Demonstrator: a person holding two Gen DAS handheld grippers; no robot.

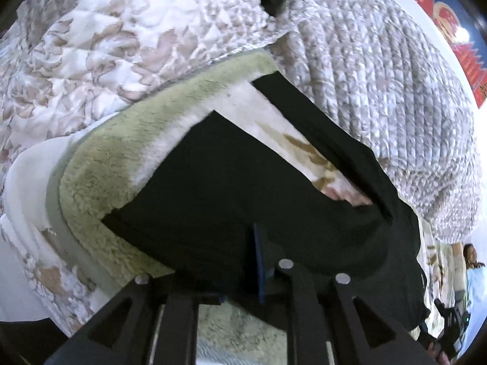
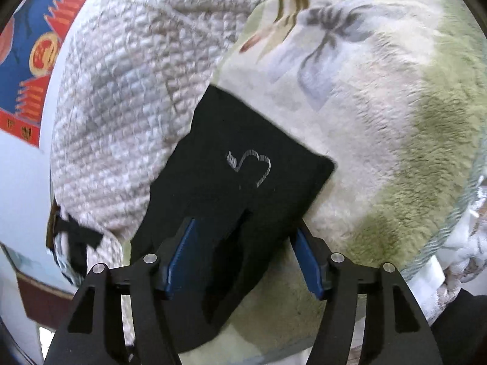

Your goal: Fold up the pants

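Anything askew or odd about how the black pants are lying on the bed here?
Yes. In the left wrist view the black pants lie with their two legs splayed apart, the fleece blanket showing in the gap between them. Nothing looks torn or spilled.

The pants (image 2: 243, 182) under my tongs are matt black cloth, smooth, with a pale stitched squiggle (image 2: 249, 167). They lie on a plush blanket (image 2: 395, 140), fuzzy and deep-piled in green and cream. The quilt (image 1: 380, 76) beside it is puckered, stitched cloth with a faint sheen. My right tongs (image 2: 243, 261) have matt black plastic arms, ribbed blue pads (image 2: 307, 261) and small bright metal pins.
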